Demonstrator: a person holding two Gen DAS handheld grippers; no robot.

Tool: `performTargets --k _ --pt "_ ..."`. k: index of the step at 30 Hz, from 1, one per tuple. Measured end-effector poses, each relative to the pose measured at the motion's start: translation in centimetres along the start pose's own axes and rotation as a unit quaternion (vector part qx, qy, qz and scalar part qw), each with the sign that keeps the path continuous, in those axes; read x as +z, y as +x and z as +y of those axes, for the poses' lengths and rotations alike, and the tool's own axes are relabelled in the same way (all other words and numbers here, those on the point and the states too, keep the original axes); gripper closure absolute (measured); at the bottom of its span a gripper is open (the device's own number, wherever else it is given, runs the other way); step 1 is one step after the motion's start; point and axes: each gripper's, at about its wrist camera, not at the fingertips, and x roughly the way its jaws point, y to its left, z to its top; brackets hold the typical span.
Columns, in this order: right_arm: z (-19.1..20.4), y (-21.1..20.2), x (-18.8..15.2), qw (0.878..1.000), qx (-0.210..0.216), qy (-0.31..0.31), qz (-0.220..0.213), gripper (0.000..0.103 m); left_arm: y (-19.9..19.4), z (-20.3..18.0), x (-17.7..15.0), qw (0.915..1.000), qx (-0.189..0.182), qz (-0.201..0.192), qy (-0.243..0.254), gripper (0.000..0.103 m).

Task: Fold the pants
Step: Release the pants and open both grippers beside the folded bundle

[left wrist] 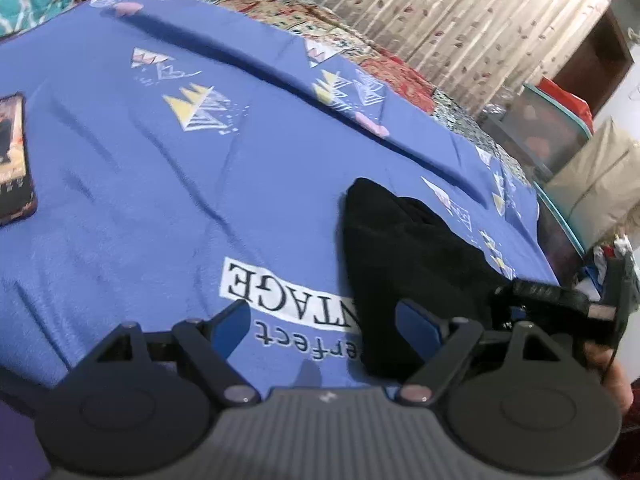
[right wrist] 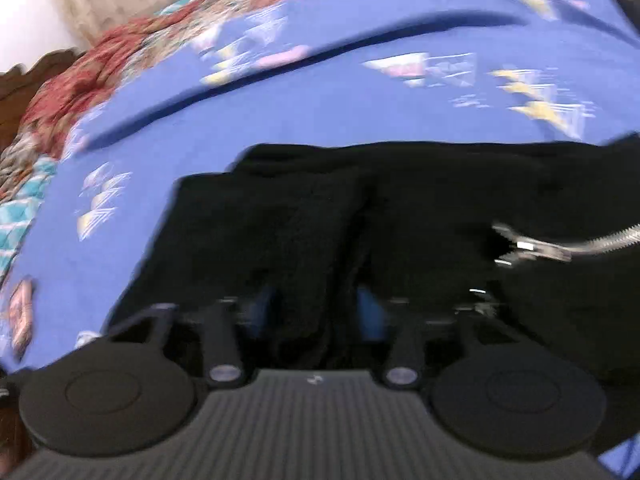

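Black pants point(left wrist: 404, 256) lie on a blue printed bedsheet point(left wrist: 160, 168), to the right of its "VINTAGE" lettering. My left gripper point(left wrist: 324, 320) hovers low over the sheet with its jaws wide open and nothing between them; its right finger point(left wrist: 420, 320) sits over the near edge of the pants. In the blurred right wrist view the pants point(right wrist: 420, 200) spread across the sheet point(right wrist: 320, 100) in a flat dark band. My right gripper point(right wrist: 314, 304) is down on them, jaws apart, with a ridge of black fabric running between the blue pads point(right wrist: 260, 304), which do not seem to press it.
A phone point(left wrist: 14, 160) lies on the sheet at the far left. A metal clip on a flexible hose point(right wrist: 532, 248) reaches in over the pants from the right. A floral quilt point(left wrist: 380, 60), a curtain point(left wrist: 460, 12) and storage boxes point(left wrist: 548, 128) border the bed.
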Motion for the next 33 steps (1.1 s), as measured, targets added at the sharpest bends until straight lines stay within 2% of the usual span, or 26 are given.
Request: performTargets --k 2,5,7,9,12,14,16,17,19,25,29,33 --pt "-0.5 -1.8 0.7 0.999 0.015 0.016 -0.035 0.041 -0.2 -0.2 0.0 1.0 0.002 -0.001 0.007 0.021" --pt "0.3 -4.4 1.8 0.995 0.029 0.004 -0.096 0.042 -0.1 -0.1 0.2 1.0 0.007 0.003 0.0 0.021" --pt "1.2 -5.8 2.3 0.992 0.067 -0.012 -0.108 0.052 0.0 -0.2 0.2 1.0 0.006 0.004 -0.004 0.021" --pt "2.3 -6.4 1.9 0.989 0.098 -0.046 -0.1 0.056 0.2 -0.5 0.2 1.0 0.004 0.006 -0.001 0.021" --pt "3.8 -5.1 1.0 0.986 0.128 -0.094 -0.055 0.064 0.4 -1.3 0.0 0.9999 0.001 0.012 0.011 0.021" --pt "4.2 -3.5 0.0 0.987 0.115 -0.115 -0.018 0.064 0.4 -1.6 0.0 0.9998 0.001 0.012 0.018 0.021" --pt "3.2 -0.7 -1.1 0.99 0.077 -0.111 0.041 0.065 0.3 -1.7 0.0 0.9997 0.002 0.012 0.022 0.021" --pt "2.5 -0.1 -1.6 0.991 0.066 -0.105 0.05 0.065 0.3 -1.6 0.0 0.9997 0.004 0.013 0.021 0.021" --pt "1.6 -0.6 -2.1 0.992 0.077 -0.096 0.034 0.066 0.4 -1.4 -0.1 0.9998 0.009 0.014 0.015 0.021" --pt "0.8 -3.0 -1.5 0.991 0.095 -0.093 0.031 0.064 0.6 -1.1 -0.1 0.9998 0.009 0.019 0.007 0.021" --pt "0.8 -6.1 -1.8 0.989 0.121 -0.083 -0.005 0.064 0.6 -1.3 -0.2 0.9997 0.006 0.02 0.012 0.021" --pt "2.0 -6.7 -0.9 0.986 0.148 -0.078 -0.03 0.063 0.8 -1.3 -0.2 0.9997 0.006 0.023 0.009 0.021"
